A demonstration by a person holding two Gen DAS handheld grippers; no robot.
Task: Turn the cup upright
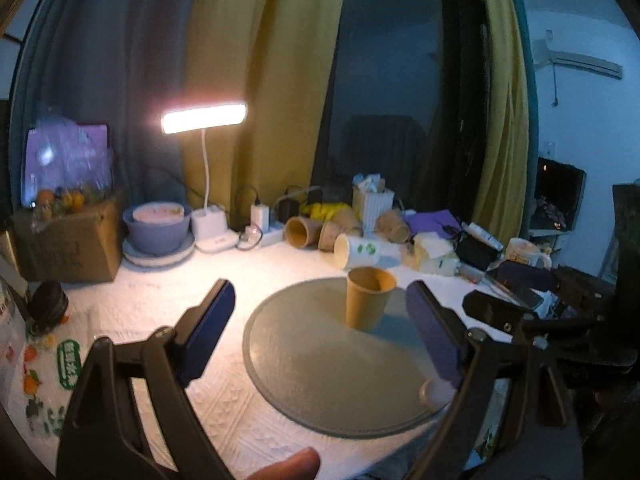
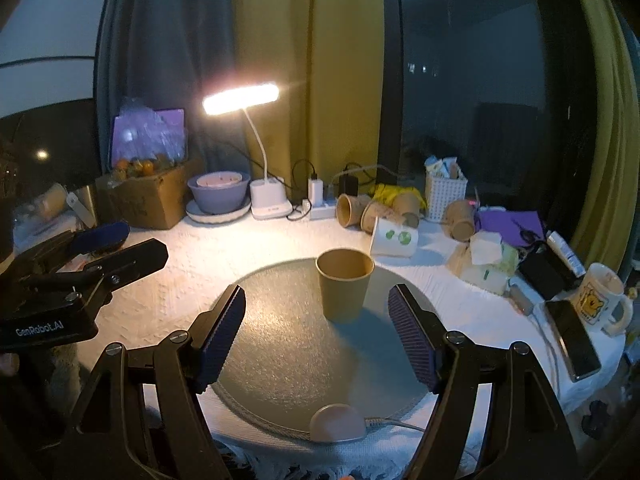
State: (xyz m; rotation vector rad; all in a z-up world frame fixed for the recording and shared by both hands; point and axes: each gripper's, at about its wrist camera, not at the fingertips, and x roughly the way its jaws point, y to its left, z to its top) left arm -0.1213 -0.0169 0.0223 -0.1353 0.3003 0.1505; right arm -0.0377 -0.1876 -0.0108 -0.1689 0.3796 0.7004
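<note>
A brown paper cup (image 1: 369, 299) stands upright, mouth up, on a round glass disc (image 1: 320, 376) on the white tablecloth. It also shows in the right wrist view (image 2: 345, 289), on the far part of the disc (image 2: 288, 360). My left gripper (image 1: 322, 308) is open and empty, a little short of the cup. My right gripper (image 2: 318, 316) is open and empty, just short of the cup. The left gripper shows in the right wrist view (image 2: 96, 248) at the far left.
Several tipped paper cups (image 2: 374, 210) lie behind the disc, with a white one (image 2: 394, 237). A lit desk lamp (image 2: 240, 98), a bowl (image 2: 218, 194), a cardboard box (image 2: 148, 196), a white basket (image 2: 445, 192), a mug (image 2: 598, 300) and a phone (image 2: 572, 338) crowd the table's edges.
</note>
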